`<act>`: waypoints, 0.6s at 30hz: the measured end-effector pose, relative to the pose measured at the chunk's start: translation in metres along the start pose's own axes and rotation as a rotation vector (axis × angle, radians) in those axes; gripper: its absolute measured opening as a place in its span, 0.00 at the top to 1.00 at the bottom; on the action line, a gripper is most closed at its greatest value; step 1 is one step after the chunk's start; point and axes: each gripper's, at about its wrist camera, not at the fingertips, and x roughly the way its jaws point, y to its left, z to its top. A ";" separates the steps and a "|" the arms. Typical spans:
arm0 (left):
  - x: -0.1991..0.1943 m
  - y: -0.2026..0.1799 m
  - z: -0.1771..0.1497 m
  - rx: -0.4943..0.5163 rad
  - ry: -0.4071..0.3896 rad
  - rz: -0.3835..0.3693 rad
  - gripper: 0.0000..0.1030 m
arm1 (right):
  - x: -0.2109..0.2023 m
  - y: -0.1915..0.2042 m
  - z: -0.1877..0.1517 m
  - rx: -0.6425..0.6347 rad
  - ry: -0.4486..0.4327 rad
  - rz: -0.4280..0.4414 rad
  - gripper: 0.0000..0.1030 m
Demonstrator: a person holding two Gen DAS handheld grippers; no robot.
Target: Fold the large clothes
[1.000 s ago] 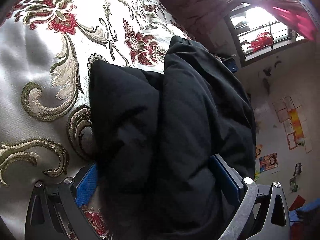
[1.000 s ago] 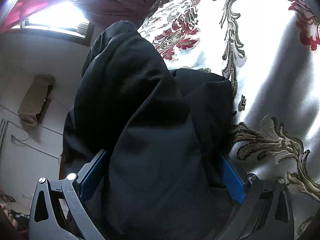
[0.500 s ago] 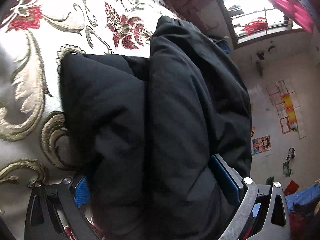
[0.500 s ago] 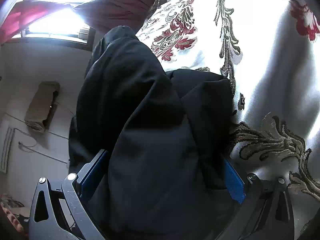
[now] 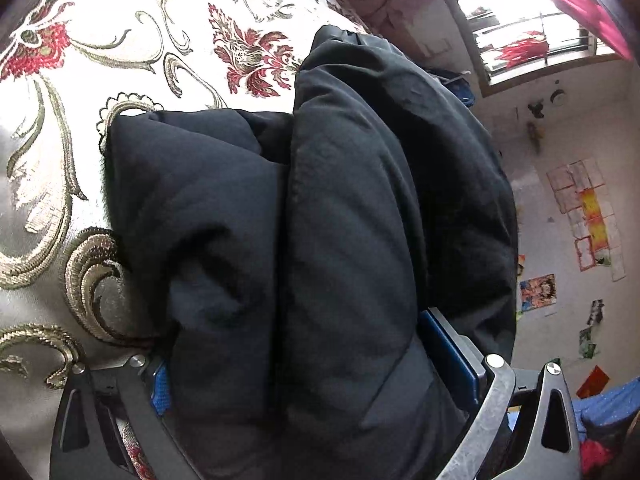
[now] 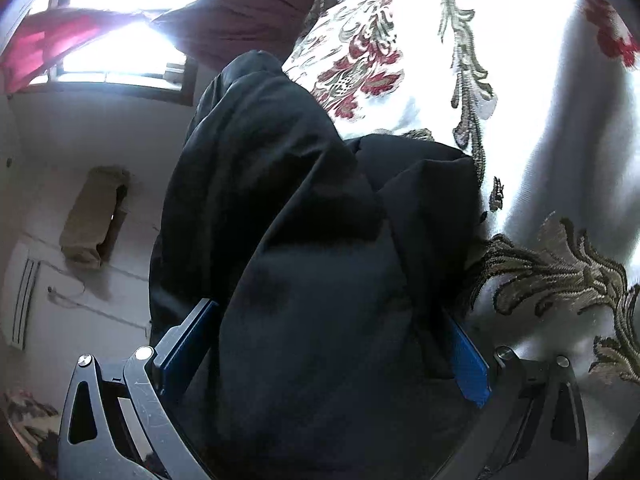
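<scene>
Between each claw's blue pads sits thick black jacket [image 5: 340, 240] fabric — left claw [image 5: 316, 376] and right claw [image 6: 324, 344] both clamped on it, floral bedspread [image 5: 60, 160] beyond.

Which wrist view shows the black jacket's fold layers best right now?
The left wrist view: the black jacket is lit well enough to show its seam and the bulge lying on the floral bedspread. In the right wrist view the jacket is backlit and nearly featureless.
</scene>
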 end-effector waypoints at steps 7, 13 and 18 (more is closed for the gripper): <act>-0.003 -0.031 -0.004 -0.001 -0.047 0.118 0.28 | 0.000 0.023 -0.009 -0.068 -0.010 -0.031 0.10; -0.009 -0.069 -0.004 0.035 -0.099 0.221 0.60 | -0.016 0.042 -0.021 -0.102 -0.074 -0.055 0.46; -0.020 -0.113 -0.005 0.123 -0.166 0.326 0.74 | -0.042 0.076 -0.036 -0.176 -0.151 -0.048 0.70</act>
